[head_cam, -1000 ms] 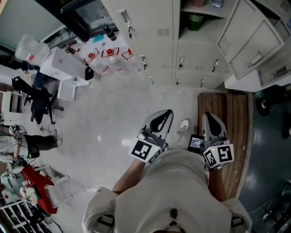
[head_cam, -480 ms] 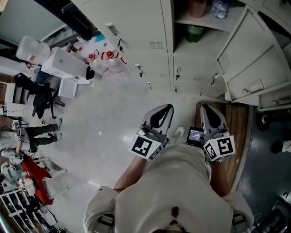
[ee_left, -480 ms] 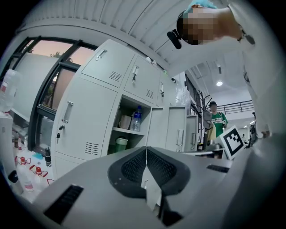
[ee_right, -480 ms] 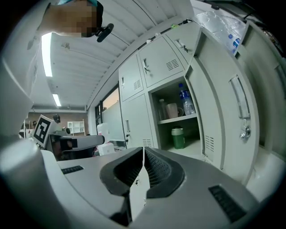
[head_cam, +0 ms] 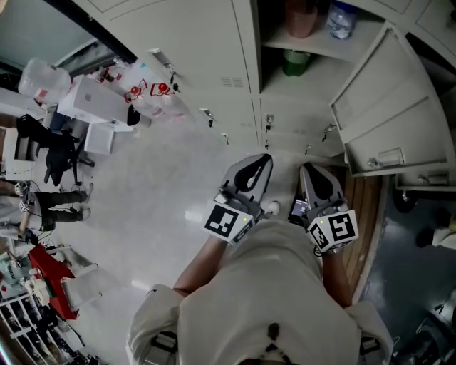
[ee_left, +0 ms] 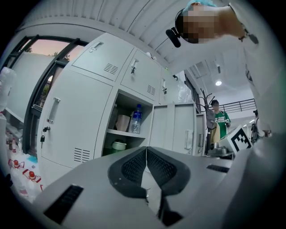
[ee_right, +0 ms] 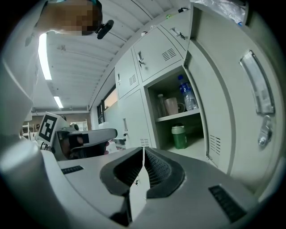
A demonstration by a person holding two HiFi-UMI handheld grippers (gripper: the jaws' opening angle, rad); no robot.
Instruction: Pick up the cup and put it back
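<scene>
An open locker [head_cam: 285, 78] stands ahead of me. On its upper shelf are a pale pinkish cup [head_cam: 300, 17] and a water bottle [head_cam: 340, 17]; a green lidded cup [head_cam: 294, 63] stands on the shelf below. The left gripper view has the pale cup [ee_left: 123, 122], bottle [ee_left: 136, 119] and green cup [ee_left: 118, 146] beyond my shut left gripper [ee_left: 146, 150]. My right gripper [ee_right: 143, 153] is shut too, with the green cup [ee_right: 179, 136] and pale cup [ee_right: 171, 106] further off. Both grippers [head_cam: 256, 165] [head_cam: 311, 175] are empty, held level, short of the locker.
The locker's door [head_cam: 388, 107] hangs open to the right. Closed lockers [head_cam: 192, 57] fill the wall on the left. A wooden platform [head_cam: 365, 214] lies on the floor at the right. Boxes and bottles [head_cam: 107, 100] and people [head_cam: 53, 203] are far left.
Both grippers have moved forward toward the lockers, which now fill more of the view; the open shelves with the cups have come into sight. Both stay shut and empty.
</scene>
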